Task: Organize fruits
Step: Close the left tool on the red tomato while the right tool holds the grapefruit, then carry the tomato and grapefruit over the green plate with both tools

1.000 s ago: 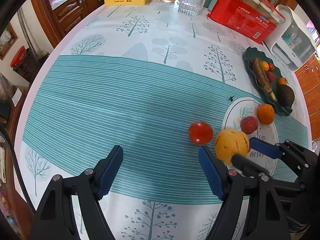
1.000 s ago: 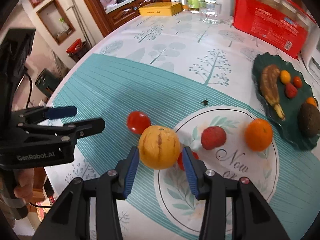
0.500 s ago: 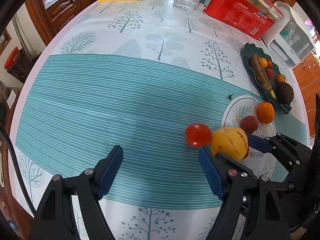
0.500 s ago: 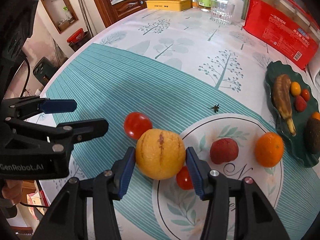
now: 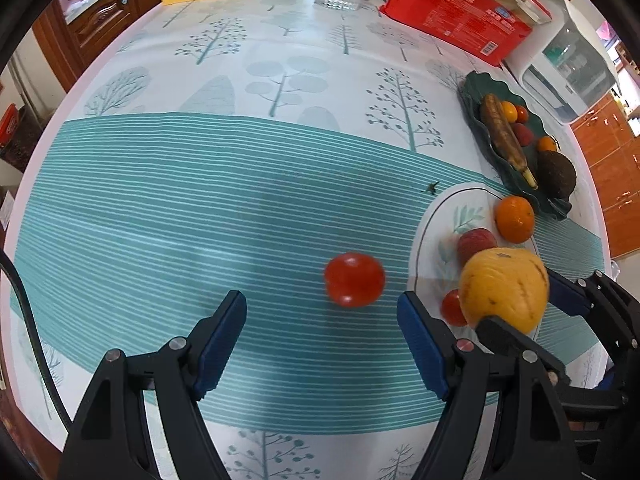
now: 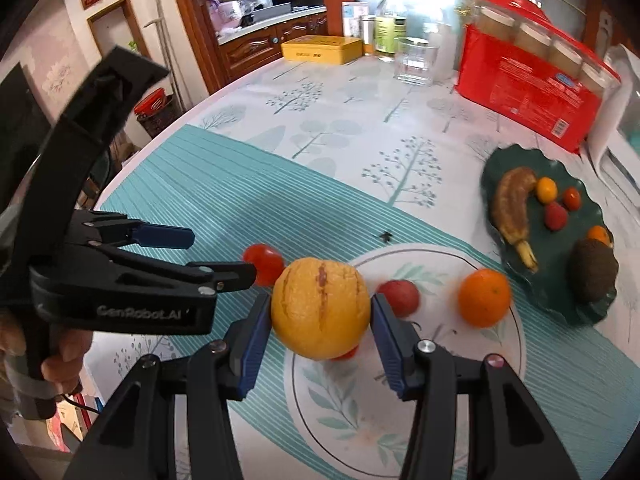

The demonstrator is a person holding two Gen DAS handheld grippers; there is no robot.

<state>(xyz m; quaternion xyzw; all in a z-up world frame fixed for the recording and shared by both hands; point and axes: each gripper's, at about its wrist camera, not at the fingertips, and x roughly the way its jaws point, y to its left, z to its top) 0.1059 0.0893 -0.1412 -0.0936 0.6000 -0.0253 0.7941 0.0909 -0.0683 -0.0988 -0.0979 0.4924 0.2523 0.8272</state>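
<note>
Bench (image 5: 280, 92): tree-print cloth, teal striped band; wooden cabinets (image 6: 256, 44) at 12 o'clock. Your right gripper (image 6: 320, 316) fingers pinch the yellow fruit (image 6: 320, 308); your left gripper (image 5: 320, 340) fingers spread.

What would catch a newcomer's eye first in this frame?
The big yellow fruit clamped in the right gripper, lifted over the near rim of the white plate. Next, the red tomato alone on the teal cloth ahead of the open, empty left gripper. At far right, the dark green dish holds a browned banana and small fruits.
</note>
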